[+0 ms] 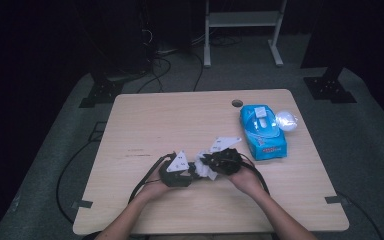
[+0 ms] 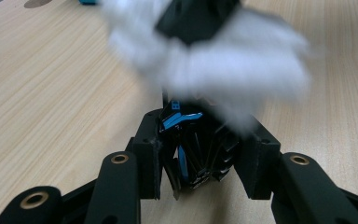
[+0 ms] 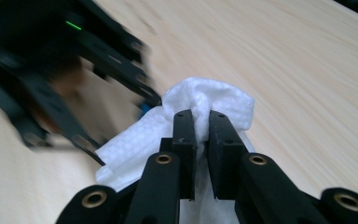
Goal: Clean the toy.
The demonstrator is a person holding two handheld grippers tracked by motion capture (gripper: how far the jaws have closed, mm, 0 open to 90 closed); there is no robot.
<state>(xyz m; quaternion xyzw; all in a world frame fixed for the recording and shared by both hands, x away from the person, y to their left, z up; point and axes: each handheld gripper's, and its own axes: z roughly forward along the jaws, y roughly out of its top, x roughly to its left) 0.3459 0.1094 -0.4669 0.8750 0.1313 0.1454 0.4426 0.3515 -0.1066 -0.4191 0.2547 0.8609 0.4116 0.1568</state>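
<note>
On the near middle of the pale wooden table, the left tool is clenched on a small dark object with blue parts, a folded thing whose kind cannot be told; it sits squarely between the two black jaws, pressed from both sides. Just beyond that tool's tips lies a white wipe, touching the dark object. The right tool meets it from the other side, jaws nearly together and pinching a bunched fold of the wipe, which spills out to the left and below the jaws. The two tools point at each other, tips almost touching, with the wipe between them.

Farther right, near the table's right edge, a blue packet of wipes lies flat, well apart from both tools. A crumpled clear wrapper rests against its far right corner.

The left gripper view gives the dark object's blue detail and blurs the wipe. The right gripper view shows the wipe's woven texture sharply and the left tool blurred behind it. The high view alone takes in the packet, the wrapper and a round hole in the tabletop.

Counted: two tools, one wipe, one dark object, one packet, one wrapper.
</note>
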